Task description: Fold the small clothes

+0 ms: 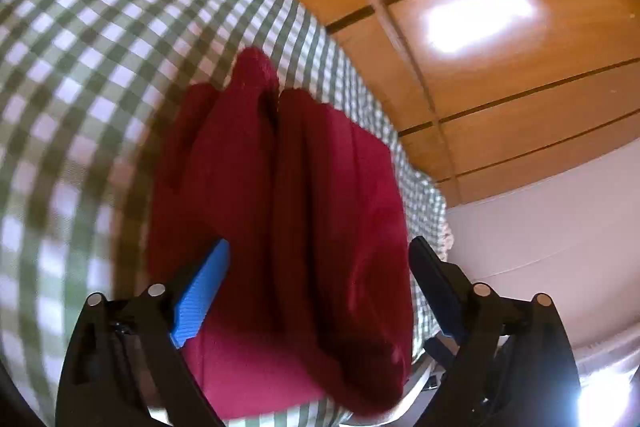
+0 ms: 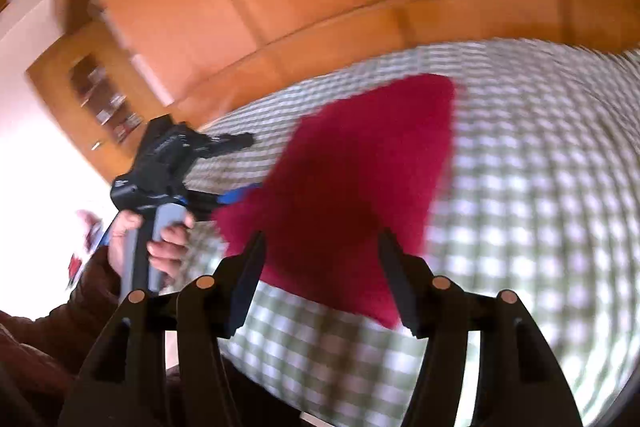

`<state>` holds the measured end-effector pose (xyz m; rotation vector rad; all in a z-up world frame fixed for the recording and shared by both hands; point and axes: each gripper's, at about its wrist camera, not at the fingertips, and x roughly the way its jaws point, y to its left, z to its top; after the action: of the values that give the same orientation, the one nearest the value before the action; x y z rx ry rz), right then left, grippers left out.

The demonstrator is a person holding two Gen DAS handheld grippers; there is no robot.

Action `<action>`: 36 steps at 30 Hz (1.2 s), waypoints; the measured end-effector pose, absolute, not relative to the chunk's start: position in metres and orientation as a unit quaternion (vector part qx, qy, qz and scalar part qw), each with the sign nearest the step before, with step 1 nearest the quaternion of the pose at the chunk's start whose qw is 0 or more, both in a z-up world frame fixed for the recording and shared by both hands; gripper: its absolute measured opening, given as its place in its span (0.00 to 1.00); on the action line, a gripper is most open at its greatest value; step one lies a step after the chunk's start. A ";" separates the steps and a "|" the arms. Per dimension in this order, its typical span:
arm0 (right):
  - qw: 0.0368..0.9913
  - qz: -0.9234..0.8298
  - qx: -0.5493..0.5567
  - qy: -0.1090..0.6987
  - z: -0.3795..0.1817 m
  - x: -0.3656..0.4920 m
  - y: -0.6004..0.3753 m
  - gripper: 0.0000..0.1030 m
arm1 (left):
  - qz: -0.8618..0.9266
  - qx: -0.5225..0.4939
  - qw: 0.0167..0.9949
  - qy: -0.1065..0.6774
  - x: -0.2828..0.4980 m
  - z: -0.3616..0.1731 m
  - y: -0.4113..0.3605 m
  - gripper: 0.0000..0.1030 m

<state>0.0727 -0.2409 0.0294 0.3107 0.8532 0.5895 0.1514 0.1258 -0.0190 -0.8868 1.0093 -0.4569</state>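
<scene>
A dark red knitted garment [image 1: 288, 211] lies folded in long pleats on the green-and-white checked cloth [image 1: 80, 67]. My left gripper [image 1: 320, 247] is open, its fingers spread to either side of the garment's near end, just above it. In the right wrist view the same garment [image 2: 360, 179] lies as a blurred red shape. My right gripper [image 2: 320, 239] is open and empty over its near edge. The left gripper [image 2: 240, 167] shows there too, held by a hand, with its fingers at the garment's left edge.
The checked cloth [image 2: 540, 187] covers a table. Its edge [image 1: 436, 211] runs close to the garment's right side. Beyond it are an orange wooden wardrobe [image 1: 500, 27] and a white wall [image 1: 560, 227]. A wooden shelf unit [image 2: 104, 95] stands at left.
</scene>
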 end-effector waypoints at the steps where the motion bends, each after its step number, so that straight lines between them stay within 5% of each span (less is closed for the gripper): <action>1: 0.859 0.271 0.151 0.406 0.028 0.074 -0.247 0.57 | -0.209 -0.405 0.756 0.470 0.157 -0.021 0.122 0.87; 6: 0.867 0.266 0.123 0.402 0.023 0.081 -0.235 0.57 | -0.202 -0.375 0.763 0.486 0.176 -0.018 0.096 0.80; 8: 0.867 0.274 0.106 0.403 0.019 0.082 -0.225 0.57 | -0.188 -0.333 0.777 0.500 0.181 -0.013 0.083 0.46; 10: 0.865 0.278 0.084 0.410 0.011 0.083 -0.211 0.56 | -0.179 -0.290 0.790 0.509 0.182 -0.007 0.072 0.25; 12: 0.862 0.289 0.068 0.410 0.011 0.079 -0.199 0.51 | -0.172 -0.270 0.812 0.487 0.176 0.008 0.072 0.21; 16: 0.856 0.326 0.051 0.398 0.010 0.060 -0.178 0.52 | -0.165 -0.247 0.849 0.438 0.146 0.041 0.094 0.20; 21: 0.839 0.348 0.028 0.418 -0.013 0.060 -0.131 0.54 | -0.093 -0.204 0.852 0.473 0.137 0.016 0.116 0.21; 26: 0.835 0.362 0.003 0.414 -0.017 0.056 -0.108 0.68 | 0.004 -0.207 0.863 0.461 0.129 0.008 0.129 0.57; 36: 0.840 0.350 0.141 0.390 0.035 0.101 -0.204 0.67 | -0.021 -0.107 0.936 0.335 0.086 0.067 0.083 0.57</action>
<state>0.1013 -0.2036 0.0349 0.2991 0.8256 0.7407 0.0858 0.0830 0.0667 -0.2190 0.6851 -0.0424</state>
